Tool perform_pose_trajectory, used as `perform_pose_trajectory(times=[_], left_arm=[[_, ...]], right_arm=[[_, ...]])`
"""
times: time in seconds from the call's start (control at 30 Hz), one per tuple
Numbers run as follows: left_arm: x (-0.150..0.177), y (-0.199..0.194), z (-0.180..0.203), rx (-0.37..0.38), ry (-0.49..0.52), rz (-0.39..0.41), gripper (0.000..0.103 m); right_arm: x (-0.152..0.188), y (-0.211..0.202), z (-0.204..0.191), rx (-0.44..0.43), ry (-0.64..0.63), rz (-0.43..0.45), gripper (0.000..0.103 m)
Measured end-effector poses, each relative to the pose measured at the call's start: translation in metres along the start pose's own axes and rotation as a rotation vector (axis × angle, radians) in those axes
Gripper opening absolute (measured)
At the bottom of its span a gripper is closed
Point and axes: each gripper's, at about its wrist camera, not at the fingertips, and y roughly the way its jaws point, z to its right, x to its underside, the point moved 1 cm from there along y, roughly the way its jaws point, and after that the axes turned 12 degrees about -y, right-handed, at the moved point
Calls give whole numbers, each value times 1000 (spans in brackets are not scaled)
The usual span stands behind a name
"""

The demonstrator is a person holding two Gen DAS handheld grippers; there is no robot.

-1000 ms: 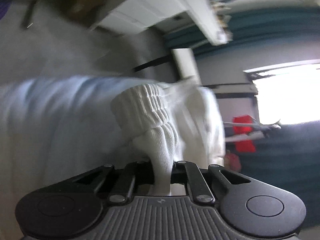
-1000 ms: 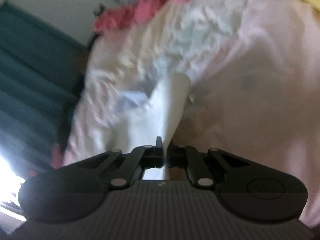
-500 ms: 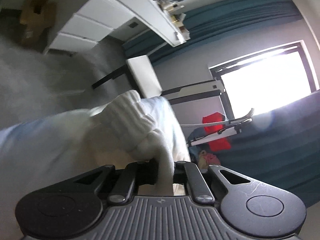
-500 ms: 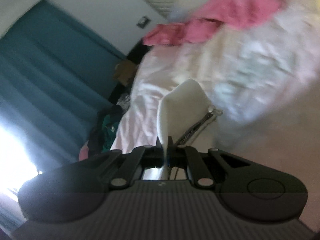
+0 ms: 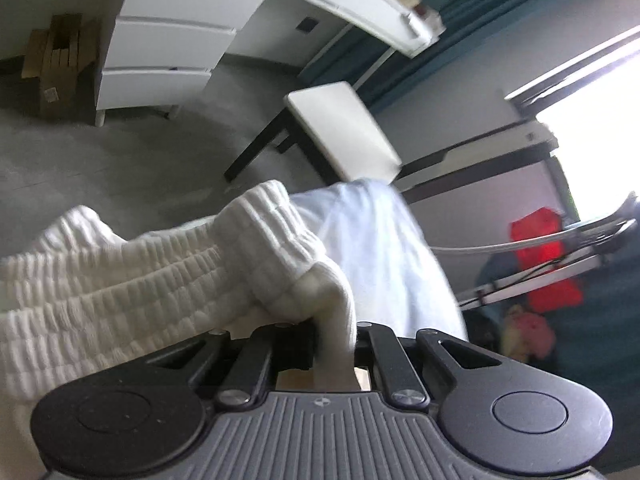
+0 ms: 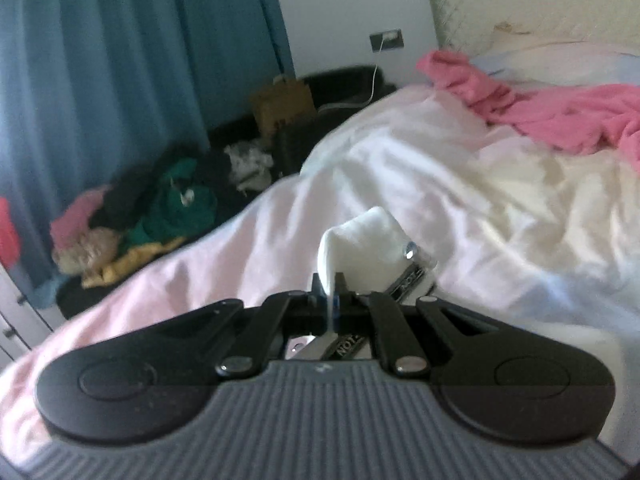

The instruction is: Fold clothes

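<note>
While each hand-held gripper, left (image 5: 334, 344) and right (image 6: 330, 300), pinched the white garment (image 5: 168, 280) aloft, no fold was made; the bed (image 6: 460, 184) lay ahead.

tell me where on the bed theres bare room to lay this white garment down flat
The free patch is the pale sheet straight ahead of the right gripper, bordered by the pink clothes near the headboard. Off the bed's left edge it is crowded: a clothes pile lies there.
</note>
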Motion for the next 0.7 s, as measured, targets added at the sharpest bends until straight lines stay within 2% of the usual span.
perform_pose_trajectory(times=[0.1, 0.2, 0.23, 0.27, 0.3, 0.33, 0.4, 0.43, 0.47, 0.6, 0.7], left_arm=[[6, 29, 3, -34, 44, -10, 13], [7, 37, -1, -6, 99, -51, 19], [6, 35, -2, 15, 105, -64, 25], [6, 31, -5, 38, 115, -78, 32], [6, 23, -9, 61, 128, -92, 35], [6, 13, -12, 84, 146, -96, 42], [9, -12, -23, 126, 186, -67, 56], [11, -25, -30, 150, 198, -58, 64], [13, -37, -38, 178, 204, -59, 66], [25, -79, -81, 247, 179, -129, 69], [40, -107, -117, 257, 178, -132, 72]], right_arm=[[6, 21, -12, -18, -56, -24, 11], [11, 36, -5, -134, -59, -100, 15], [12, 32, 3, -175, -35, -100, 17], [11, 26, 13, -218, -2, -89, 24], [11, 20, 22, -260, 31, -78, 37], [12, 11, 32, -289, 60, -66, 45], [16, -11, 54, -330, 121, -48, 81], [19, -23, 66, -349, 157, -48, 85], [23, -35, 77, -367, 193, -48, 83], [48, -72, 131, -485, 419, -133, 84], [76, -104, 164, -539, 557, -192, 84]])
